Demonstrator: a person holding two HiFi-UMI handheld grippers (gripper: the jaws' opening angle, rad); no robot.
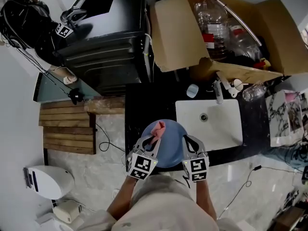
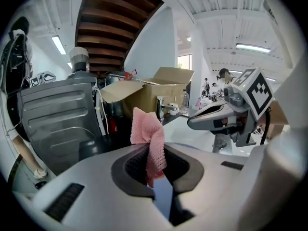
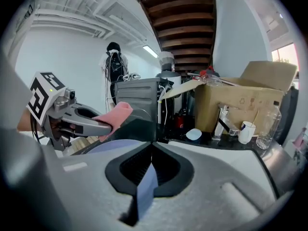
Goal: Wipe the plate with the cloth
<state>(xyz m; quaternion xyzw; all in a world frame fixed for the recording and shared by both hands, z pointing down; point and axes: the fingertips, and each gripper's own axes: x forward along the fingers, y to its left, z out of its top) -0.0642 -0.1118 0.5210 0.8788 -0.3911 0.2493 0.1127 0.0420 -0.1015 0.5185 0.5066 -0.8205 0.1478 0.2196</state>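
A pale blue plate (image 1: 169, 143) is held over the counter's front edge, left of the sink. My right gripper (image 1: 188, 143) is shut on its right rim; in the right gripper view the plate's edge (image 3: 144, 184) sits clamped between the jaws. My left gripper (image 1: 153, 141) is shut on a pink cloth (image 1: 158, 130) that rests on the plate's left part. In the left gripper view the cloth (image 2: 148, 138) sticks up out of the jaws, with the right gripper (image 2: 202, 121) across from it. From the right gripper view I see the cloth (image 3: 111, 115) and left gripper (image 3: 98, 125) above the plate.
A white sink (image 1: 210, 121) with a tap (image 1: 217, 91) lies to the right on the black counter (image 1: 139, 110). Behind it stands a cardboard box (image 1: 226, 32) with plastic bottles. A black oven (image 1: 106, 42) stands at the back left. A small blue lid (image 1: 192, 90) and cup (image 1: 237, 85) sit near the tap.
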